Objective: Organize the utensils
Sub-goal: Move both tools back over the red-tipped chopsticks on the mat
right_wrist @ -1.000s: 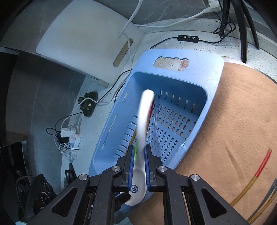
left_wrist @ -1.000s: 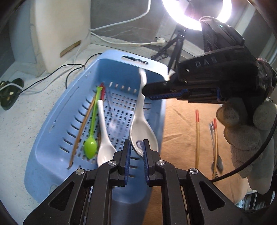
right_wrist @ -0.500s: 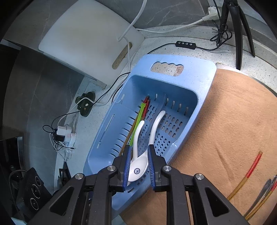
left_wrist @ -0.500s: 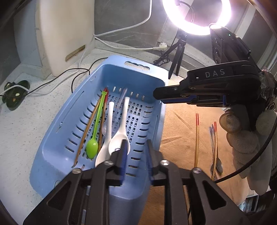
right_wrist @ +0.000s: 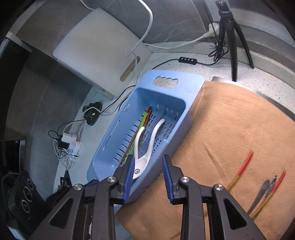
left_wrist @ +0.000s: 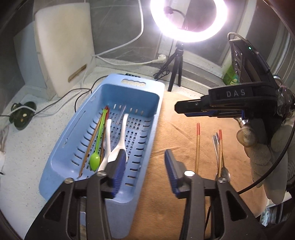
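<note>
We work over a pale speckled table (left_wrist: 27, 147) set against a dark marbled wall, where a lit ring light (left_wrist: 188, 17) on a small black tripod (left_wrist: 175, 64) throws a hard glare across everything. A white cutting board (left_wrist: 64, 46) leans on that wall, and white and black cables (left_wrist: 118, 61) trail over the stone towards a dark green plug (left_wrist: 22, 115) at the left edge. A tan cloth (right_wrist: 230, 138) covers the right part of the table, and the blue slotted basket (left_wrist: 147, 114) sits with one long side on the cloth's edge and the rest on bare stone. Inside it lie two white spoons (left_wrist: 120, 136), a green spoon (left_wrist: 96, 153) and red-tipped chopsticks (left_wrist: 93, 140), all along its length. On the cloth, well apart from the basket, lie a loose red-tipped chopstick (left_wrist: 197, 145) and, beside it, another chopstick with metal cutlery (left_wrist: 220, 153), blurred in the right wrist view. Our left hand-held gripper (left_wrist: 145, 169) has its jaws spreading apart with nothing between them, above the basket's near wall. Our right hand-held gripper (right_wrist: 148, 175), held in a gloved hand (left_wrist: 263, 147), is likewise widening and empty, its fingers framing the basket's near corner.
</note>
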